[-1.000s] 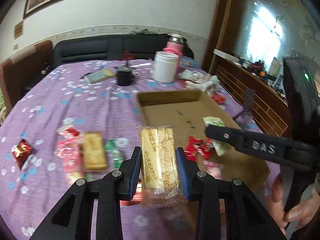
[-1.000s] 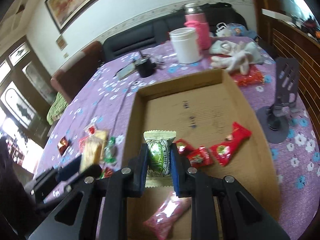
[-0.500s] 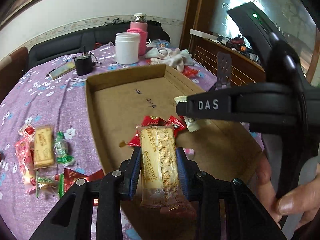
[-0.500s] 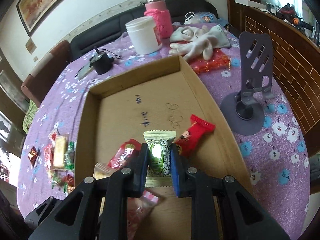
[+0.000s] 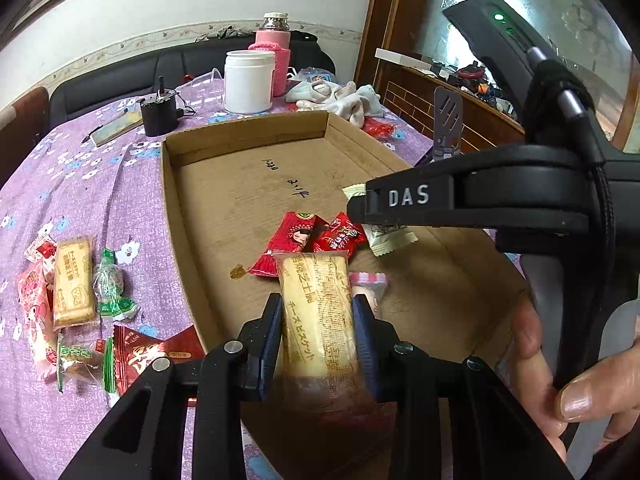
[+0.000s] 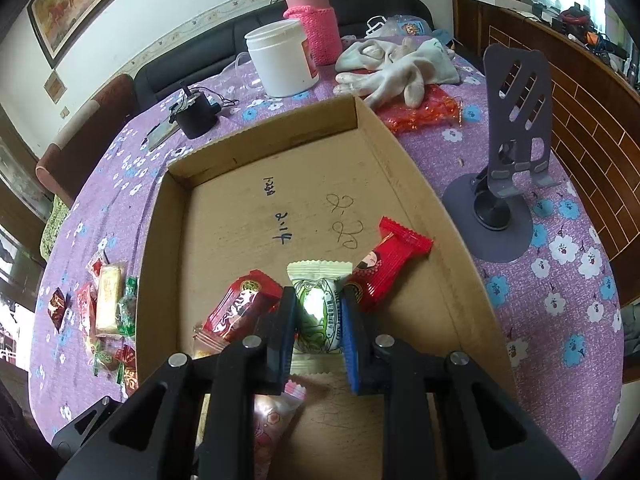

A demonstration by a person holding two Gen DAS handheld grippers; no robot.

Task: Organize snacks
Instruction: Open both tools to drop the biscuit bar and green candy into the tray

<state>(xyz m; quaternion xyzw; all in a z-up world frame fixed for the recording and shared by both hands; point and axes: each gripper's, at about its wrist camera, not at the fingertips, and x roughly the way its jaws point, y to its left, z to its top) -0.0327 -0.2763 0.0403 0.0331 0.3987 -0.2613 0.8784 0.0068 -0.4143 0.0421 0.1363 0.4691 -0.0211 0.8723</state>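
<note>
Cardboard box (image 6: 384, 152) lies on the purple-clothed counter (image 6: 560, 264), beneath both sets of fingers. Left gripper (image 5: 318, 332) clamps a biscuit packet (image 5: 320, 316); right gripper (image 6: 318, 328) clamps a green-and-white candy (image 6: 318, 308), red-wrapped snacks (image 6: 384, 268) just beyond its tips.

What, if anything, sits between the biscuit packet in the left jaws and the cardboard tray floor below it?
The left gripper holds the biscuit packet over the cardboard tray. Under its far end lie a red snack packet and a pink-striped packet; bare tray floor shows to the left. Directly beneath, the packet hides the view.
</note>
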